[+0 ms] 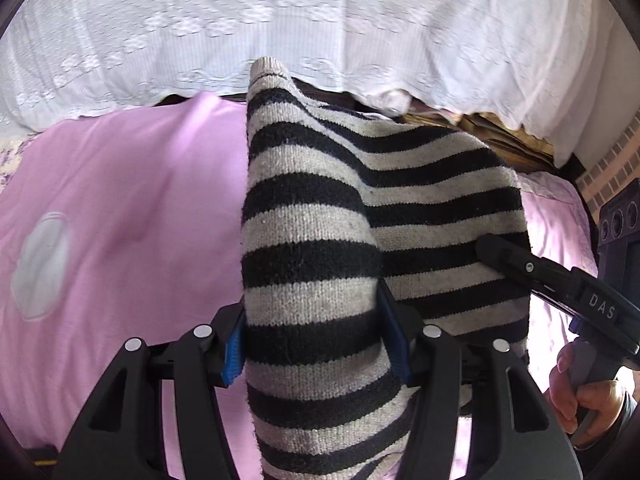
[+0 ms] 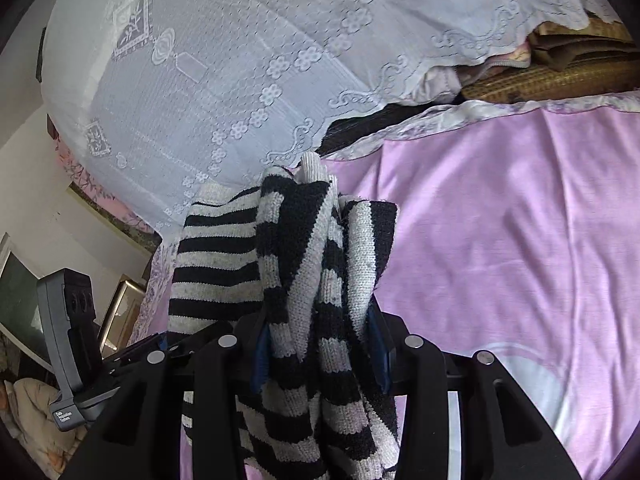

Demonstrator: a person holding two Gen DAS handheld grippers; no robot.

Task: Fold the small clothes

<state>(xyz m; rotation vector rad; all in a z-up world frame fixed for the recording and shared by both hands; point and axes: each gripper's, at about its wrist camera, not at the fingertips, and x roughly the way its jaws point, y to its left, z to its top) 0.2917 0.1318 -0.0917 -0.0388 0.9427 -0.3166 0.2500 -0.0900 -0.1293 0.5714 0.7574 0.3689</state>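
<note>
A black-and-white striped knit garment (image 1: 312, 216) hangs between both grippers above a pink bedsheet (image 1: 120, 200). My left gripper (image 1: 316, 344) is shut on a thick fold of it, the blue pads pressing both sides. In the left wrist view my right gripper (image 1: 492, 248) reaches in from the right and clamps the garment's far edge, held by a hand (image 1: 576, 396). In the right wrist view my right gripper (image 2: 320, 356) is shut on a bunched fold of the striped garment (image 2: 304, 248). The other gripper's body (image 2: 72, 320) shows at the left.
A white lace cover (image 1: 320, 20) drapes over a pile behind the bed, also in the right wrist view as the lace cover (image 2: 240, 60). A woven mat (image 2: 560, 76) lies under it at the right. The pink sheet (image 2: 500, 220) carries a white patch (image 1: 38, 268).
</note>
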